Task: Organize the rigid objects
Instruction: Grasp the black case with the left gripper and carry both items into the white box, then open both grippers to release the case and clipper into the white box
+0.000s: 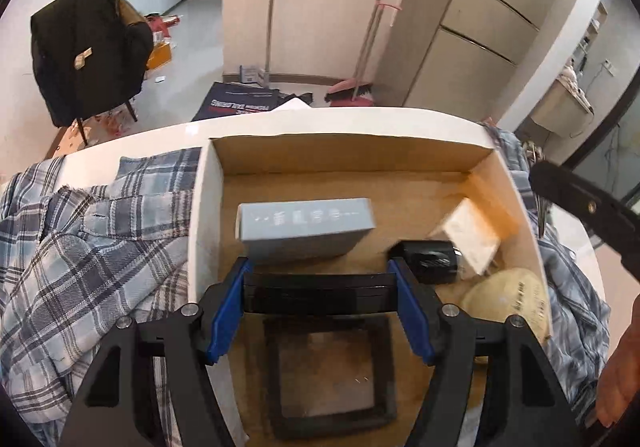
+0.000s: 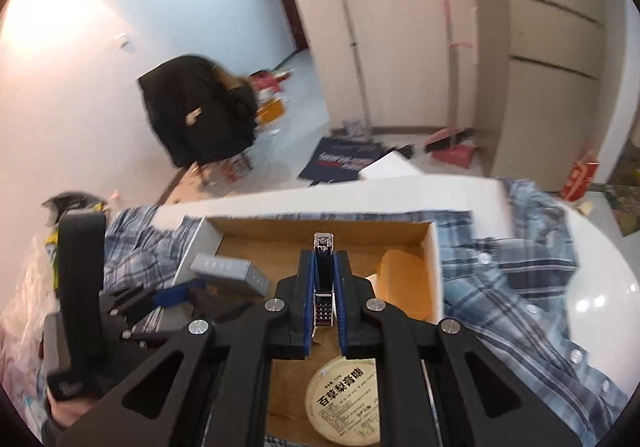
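Note:
A shallow cardboard box (image 1: 352,155) lies on the table. In it are a grey-blue carton (image 1: 306,227), a white carton (image 1: 472,231), a small black item (image 1: 430,257) and a round cream tin (image 1: 508,301). My left gripper (image 1: 320,267) is shut on a flat black square frame (image 1: 320,293), held over the box floor. My right gripper (image 2: 323,259) is shut on a black and silver nail clipper (image 2: 323,275) above the box (image 2: 320,225), over the round tin (image 2: 344,403). The grey carton (image 2: 228,271) and left gripper (image 2: 172,297) show at its left.
Plaid shirts (image 1: 92,239) lie on the white table (image 1: 160,135) on both sides of the box (image 2: 520,287). Beyond the table are a black chair (image 1: 88,51), brooms and a dustpan (image 1: 352,93), and cabinets (image 1: 480,31).

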A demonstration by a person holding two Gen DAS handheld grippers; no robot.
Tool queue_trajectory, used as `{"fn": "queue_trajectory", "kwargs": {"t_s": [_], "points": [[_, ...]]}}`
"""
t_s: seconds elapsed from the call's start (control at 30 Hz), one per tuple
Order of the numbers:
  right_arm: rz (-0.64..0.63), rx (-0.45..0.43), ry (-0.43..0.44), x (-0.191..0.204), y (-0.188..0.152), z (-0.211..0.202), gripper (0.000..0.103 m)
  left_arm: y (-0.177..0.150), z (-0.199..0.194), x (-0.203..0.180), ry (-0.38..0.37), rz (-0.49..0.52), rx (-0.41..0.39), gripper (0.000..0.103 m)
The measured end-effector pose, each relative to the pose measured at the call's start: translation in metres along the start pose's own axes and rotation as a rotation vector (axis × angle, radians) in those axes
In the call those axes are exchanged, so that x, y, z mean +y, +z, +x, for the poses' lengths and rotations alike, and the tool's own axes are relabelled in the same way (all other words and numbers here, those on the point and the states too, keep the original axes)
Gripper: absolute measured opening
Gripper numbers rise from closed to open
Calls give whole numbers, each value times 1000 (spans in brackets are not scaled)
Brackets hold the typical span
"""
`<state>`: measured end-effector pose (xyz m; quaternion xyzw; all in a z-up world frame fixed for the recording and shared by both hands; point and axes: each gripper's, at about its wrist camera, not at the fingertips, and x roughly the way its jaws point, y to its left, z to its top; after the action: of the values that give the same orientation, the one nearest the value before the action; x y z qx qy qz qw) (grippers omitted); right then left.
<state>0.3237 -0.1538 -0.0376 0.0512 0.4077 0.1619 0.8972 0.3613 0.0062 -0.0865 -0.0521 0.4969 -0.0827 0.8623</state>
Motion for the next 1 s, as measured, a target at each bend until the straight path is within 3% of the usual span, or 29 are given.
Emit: {"fn": "queue_trajectory", "kwargs": {"t_s": [0.17, 0.5, 0.6, 0.77, 1.0], "points": [[-9, 17, 41, -8, -3, 13, 9, -1, 4, -2, 12, 20, -27, 71], [-19, 85, -9, -12, -13, 38, 9, -1, 13, -9, 17, 29, -15, 72], [-30, 96, -24, -12, -13, 41, 9, 0, 12, -8, -16, 15, -14, 77], [-29, 111, -23, -14, -13, 51, 9, 1, 8, -2, -54, -12, -20, 78], [-50, 119, -43, -12, -14, 56, 9, 7, -19, 9, -55, -60, -103, 79]]}}
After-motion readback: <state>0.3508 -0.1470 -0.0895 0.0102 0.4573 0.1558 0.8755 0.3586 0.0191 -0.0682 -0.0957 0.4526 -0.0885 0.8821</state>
